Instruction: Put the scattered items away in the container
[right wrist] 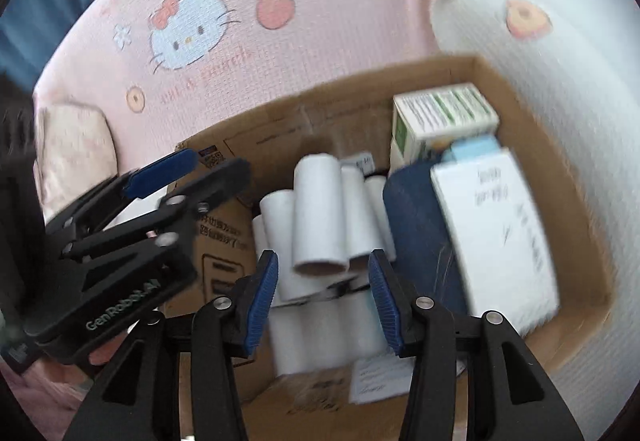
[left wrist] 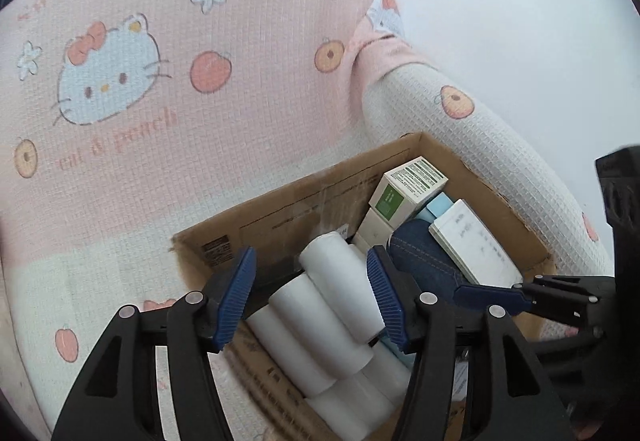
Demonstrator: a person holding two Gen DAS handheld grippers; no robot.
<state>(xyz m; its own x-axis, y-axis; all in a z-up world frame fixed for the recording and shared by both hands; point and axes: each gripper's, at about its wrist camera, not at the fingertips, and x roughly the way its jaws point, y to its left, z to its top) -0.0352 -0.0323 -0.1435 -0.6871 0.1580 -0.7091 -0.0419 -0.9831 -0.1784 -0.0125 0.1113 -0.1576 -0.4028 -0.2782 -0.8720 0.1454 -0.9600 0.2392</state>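
the left hand-held gripper (left wrist: 314, 297) hangs over the cardboard box (left wrist: 280, 209) with its jaws spread apart and nothing pressed between its blue pads; the white rolls (left wrist: 340, 281) lie below it inside the box. the right hand-held gripper (right wrist: 323, 299) also hovers above the rolls with a gap on both sides, gripping nothing. a green and white carton (left wrist: 408, 185), a white flat box (left wrist: 472, 241) and a dark blue denim item (left wrist: 420, 253) sit in the box too, which rests on a pink cartoon-cat blanket (left wrist: 160, 81).
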